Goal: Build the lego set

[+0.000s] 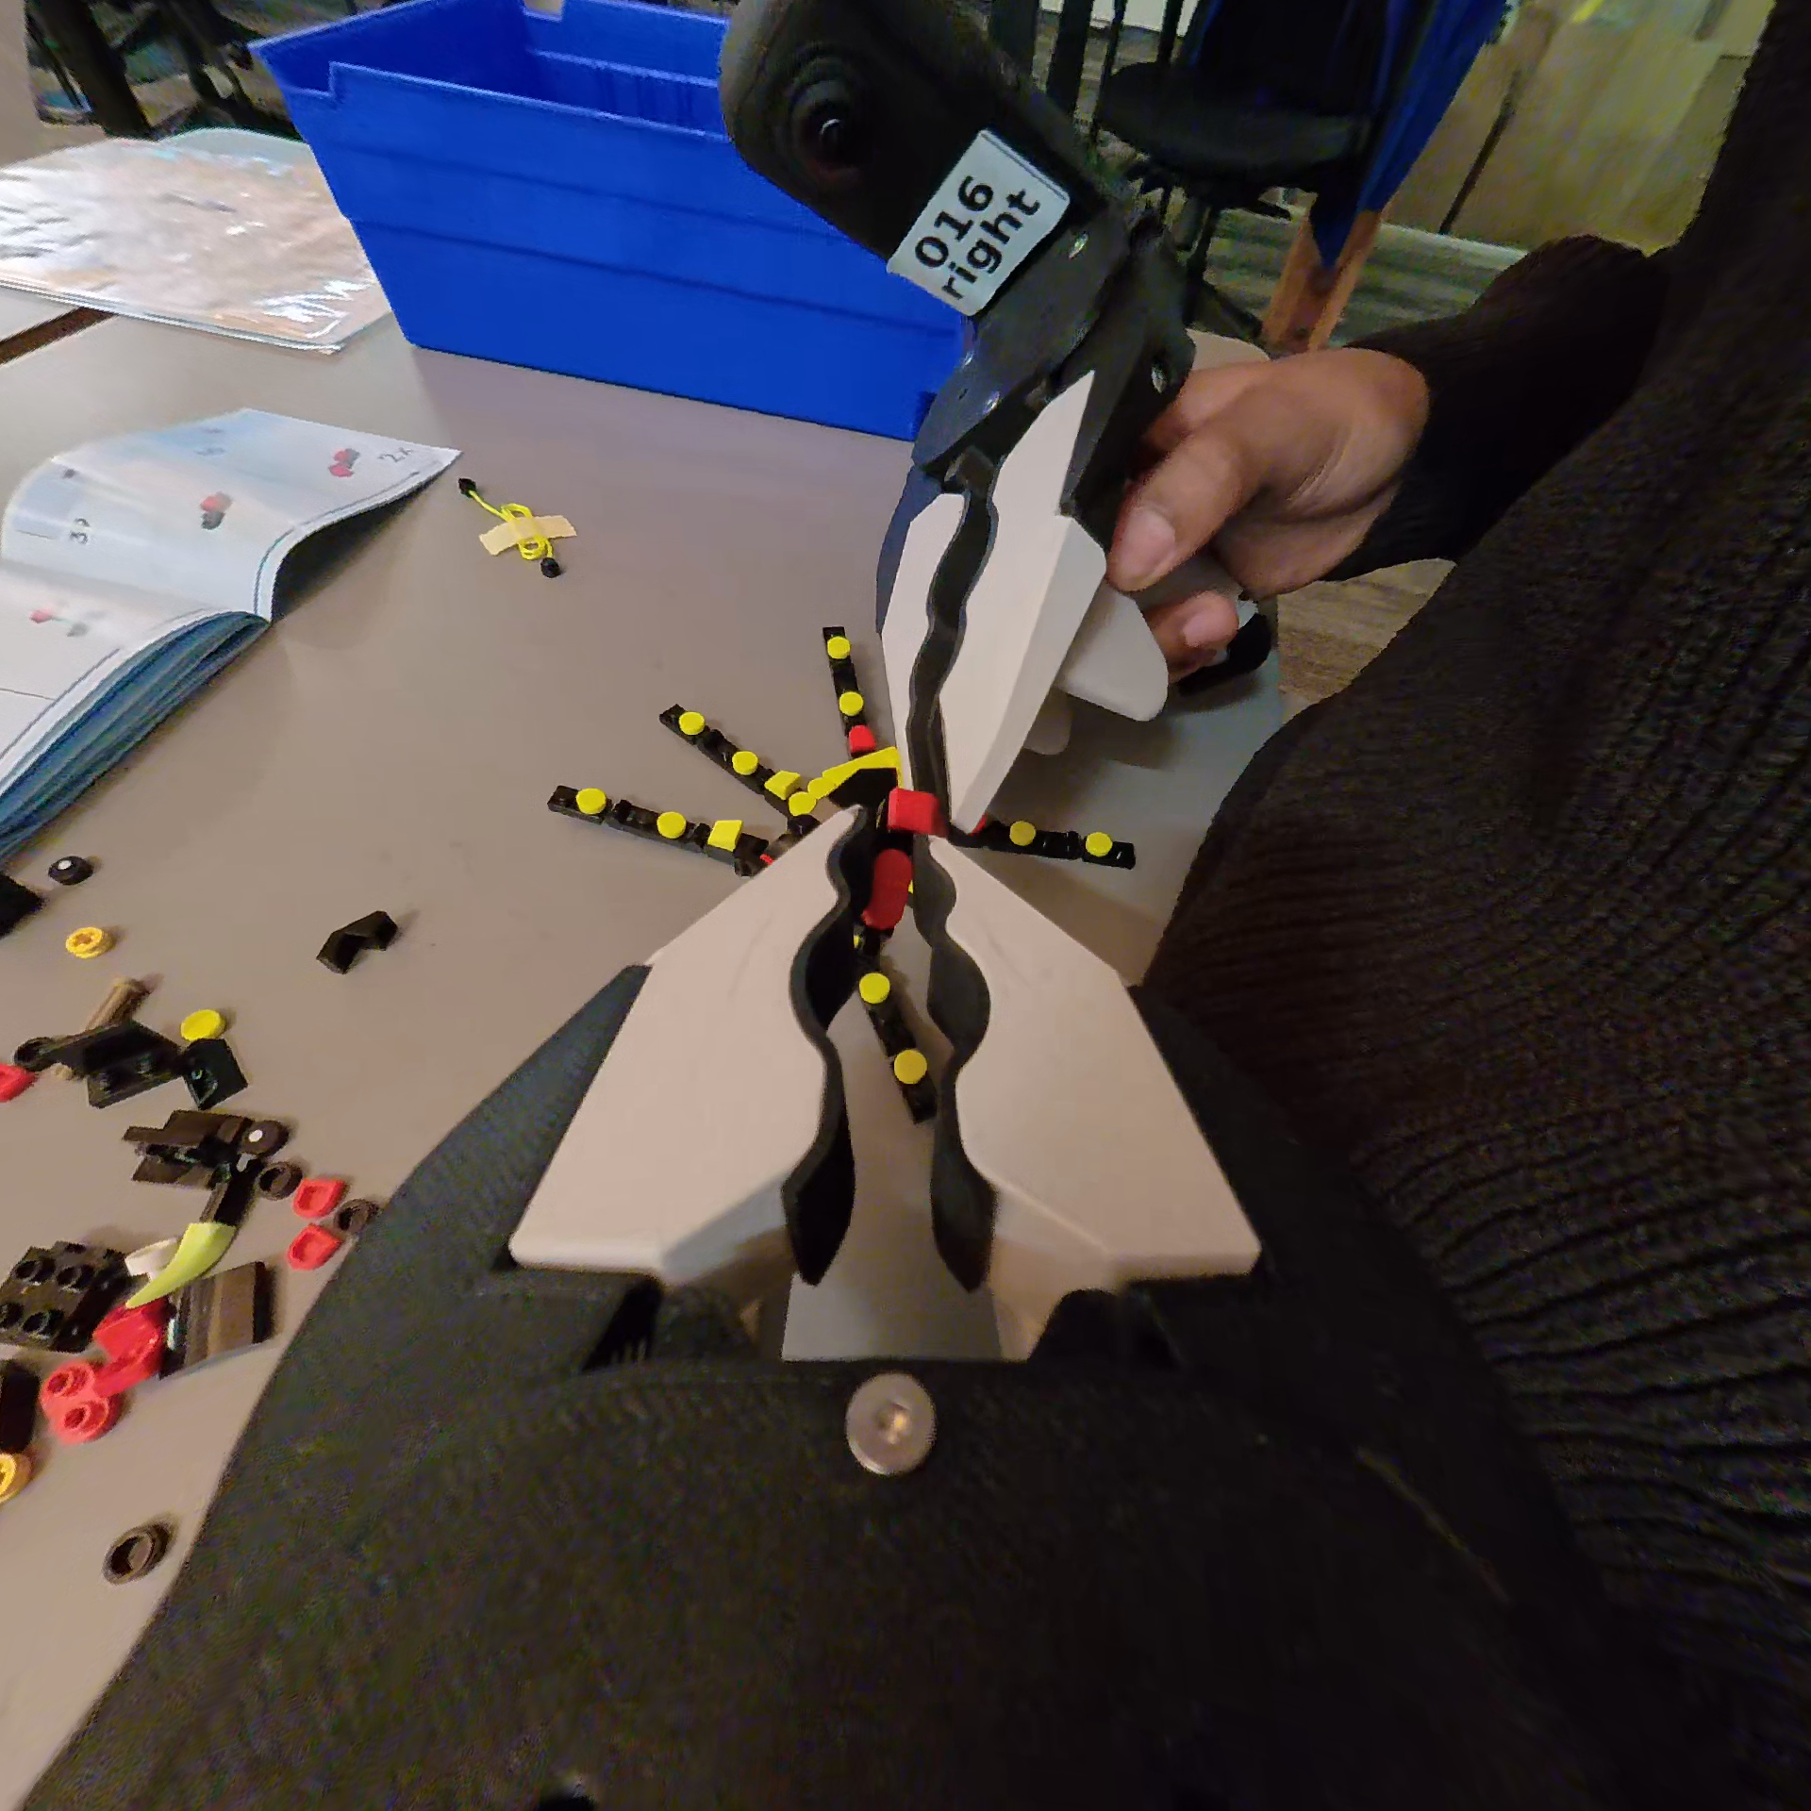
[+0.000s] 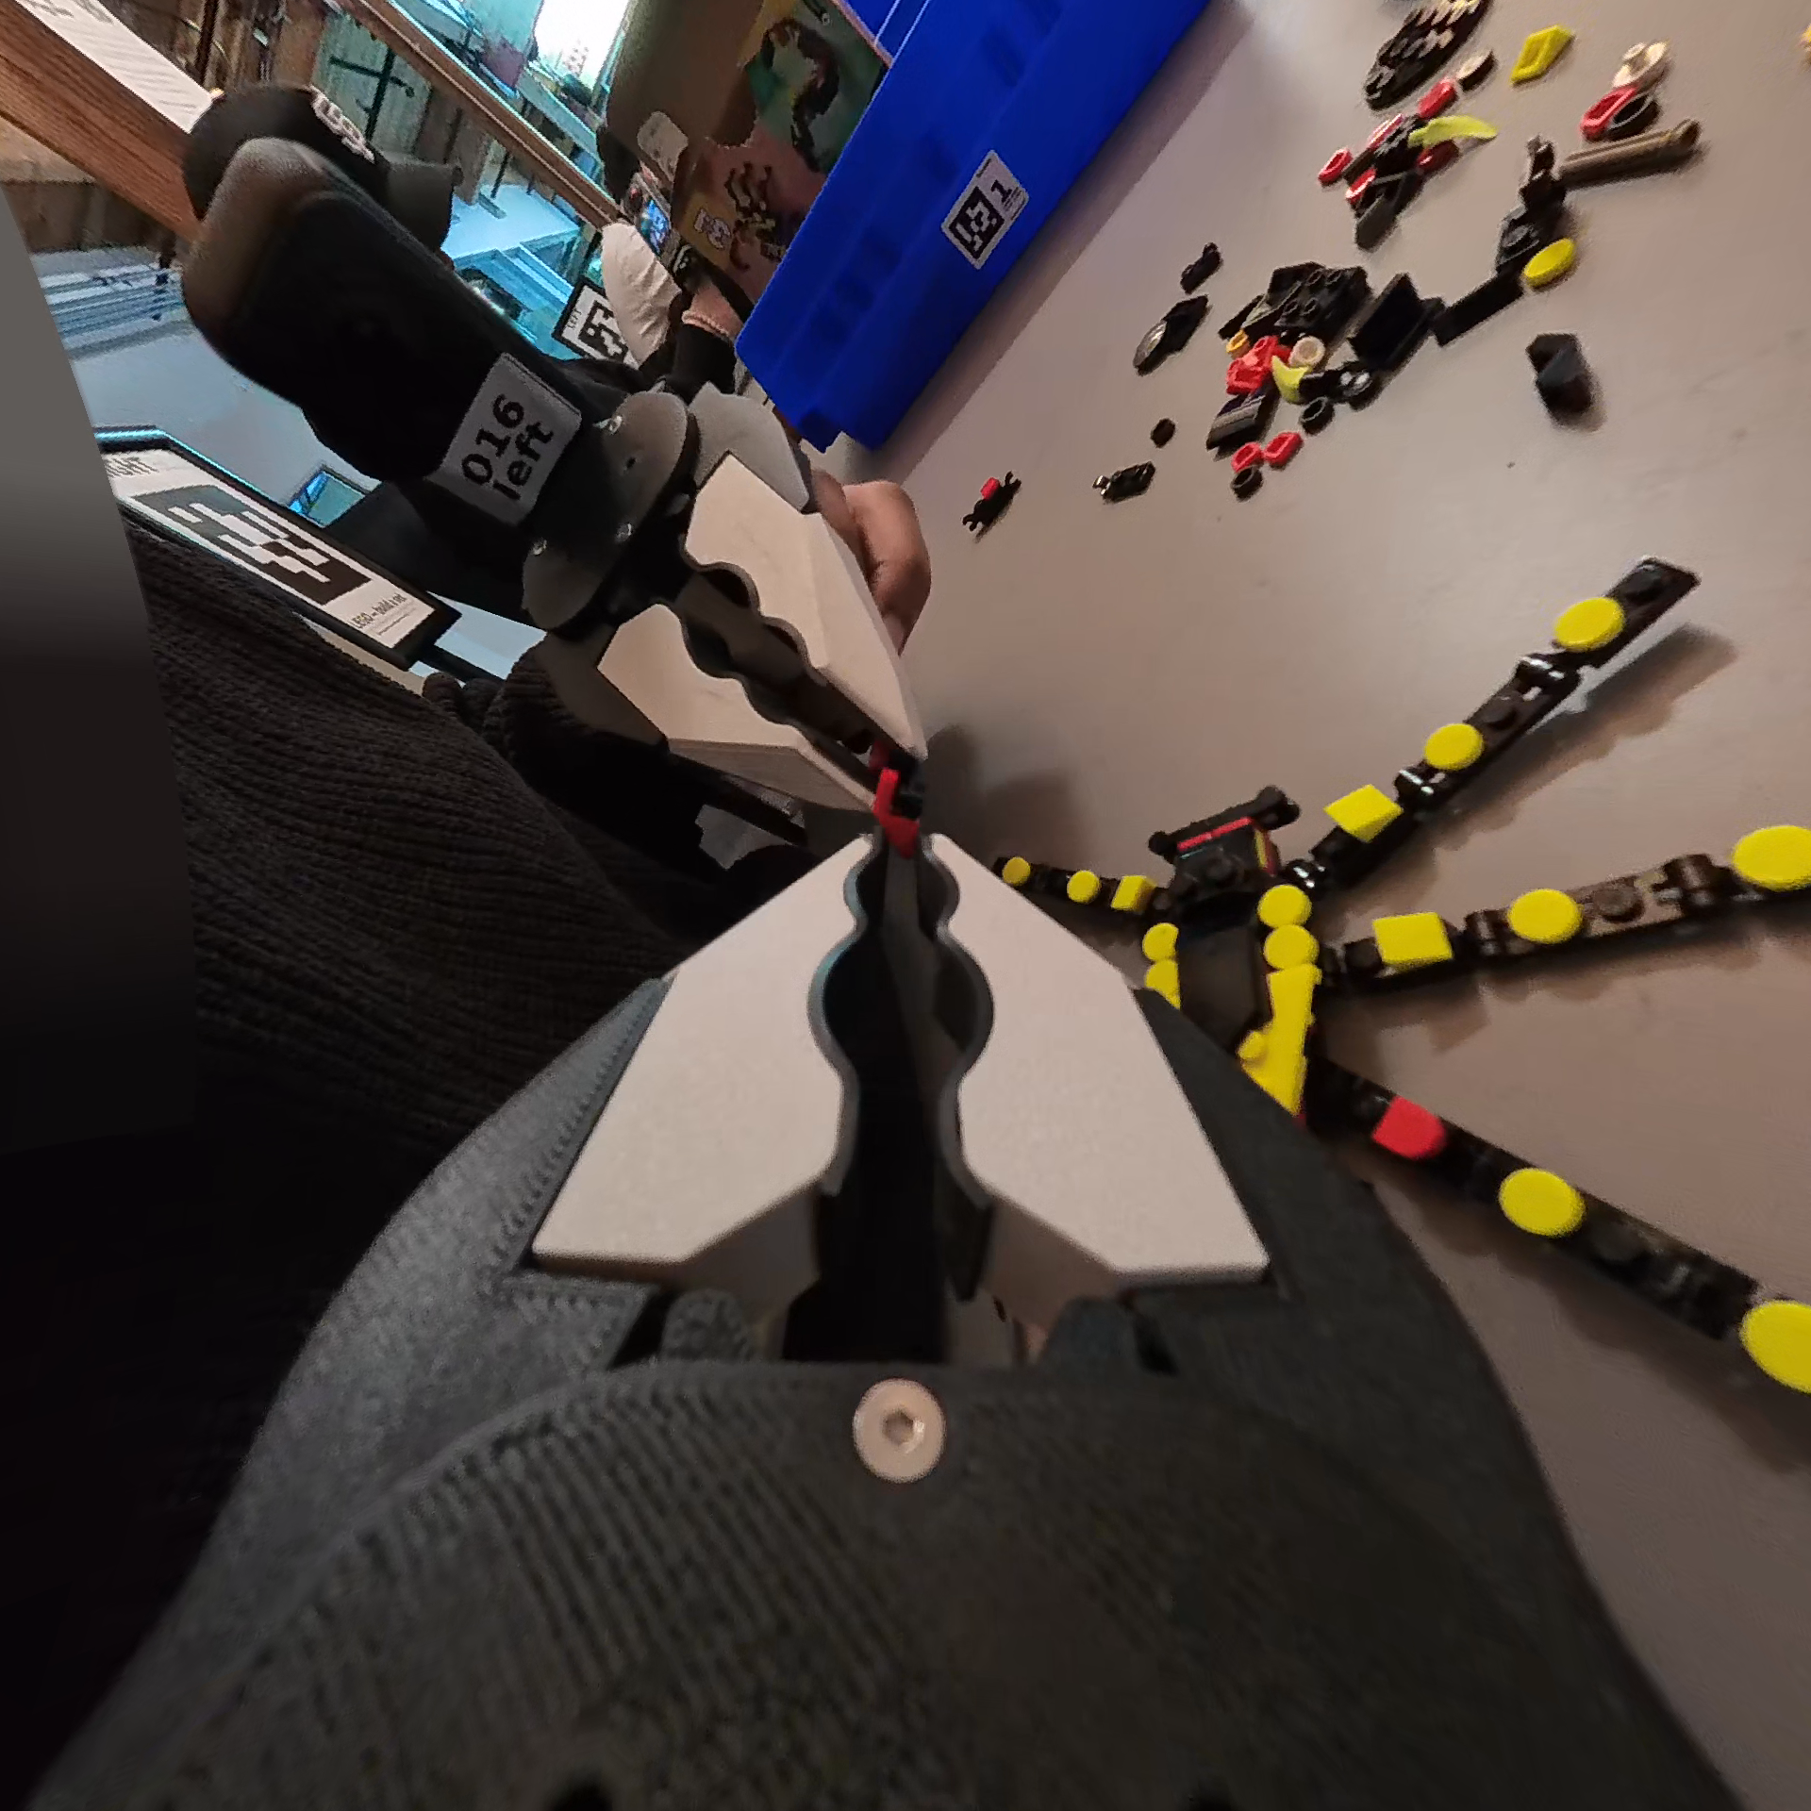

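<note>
A black spider-like lego model [image 1: 851, 779] with yellow-studded legs lies on the grey table [image 1: 441, 784]; it also shows in the right wrist view [image 2: 1225, 931]. My left gripper [image 1: 887, 857] is shut on a long red piece [image 1: 887, 887]. A black strip with yellow studs [image 1: 894, 1029] shows in the gap between its fingers. My right gripper [image 1: 926, 818] comes down from above, tip to tip with the left, and is shut on a small red brick [image 1: 916, 811]. In the right wrist view my right gripper [image 2: 902, 845] meets the left gripper [image 2: 906, 759] at a red and black piece [image 2: 894, 796].
A blue bin [image 1: 608, 225] stands at the back. An open instruction booklet [image 1: 147, 588] and a plastic bag [image 1: 167, 225] lie at the left. Loose black, red and yellow pieces [image 1: 147, 1225] are scattered at the front left, seen too in the right wrist view [image 2: 1323, 323]. A dark sleeve [image 1: 1568, 980] fills the right.
</note>
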A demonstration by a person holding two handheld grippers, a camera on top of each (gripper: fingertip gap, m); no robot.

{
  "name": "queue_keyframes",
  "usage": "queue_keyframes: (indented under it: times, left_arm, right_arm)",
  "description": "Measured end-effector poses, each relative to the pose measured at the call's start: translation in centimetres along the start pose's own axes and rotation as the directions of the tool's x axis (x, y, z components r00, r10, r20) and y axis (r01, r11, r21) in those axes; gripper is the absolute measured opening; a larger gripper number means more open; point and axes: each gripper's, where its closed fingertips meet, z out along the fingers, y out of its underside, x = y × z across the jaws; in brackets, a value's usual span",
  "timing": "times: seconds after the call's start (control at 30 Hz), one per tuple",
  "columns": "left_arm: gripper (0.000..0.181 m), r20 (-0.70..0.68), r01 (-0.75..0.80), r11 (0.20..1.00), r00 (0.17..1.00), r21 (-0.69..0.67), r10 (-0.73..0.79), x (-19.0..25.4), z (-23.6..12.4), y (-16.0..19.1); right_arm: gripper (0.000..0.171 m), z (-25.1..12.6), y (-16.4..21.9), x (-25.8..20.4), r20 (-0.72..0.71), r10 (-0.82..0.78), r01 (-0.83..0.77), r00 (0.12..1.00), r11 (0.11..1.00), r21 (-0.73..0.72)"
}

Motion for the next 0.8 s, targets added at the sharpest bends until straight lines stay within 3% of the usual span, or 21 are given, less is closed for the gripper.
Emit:
queue_keyframes:
  times: [0.8]
  left_arm:
    - [0.005, 0.02, -0.06, 0.998, 0.998, 0.017, 0.059, 0.19, -0.19, -0.49]
  right_arm:
    - [0.007, -0.15, -0.82, -0.53, 0.024, -0.019, 0.018, 1.0, 0.999, 0.045]
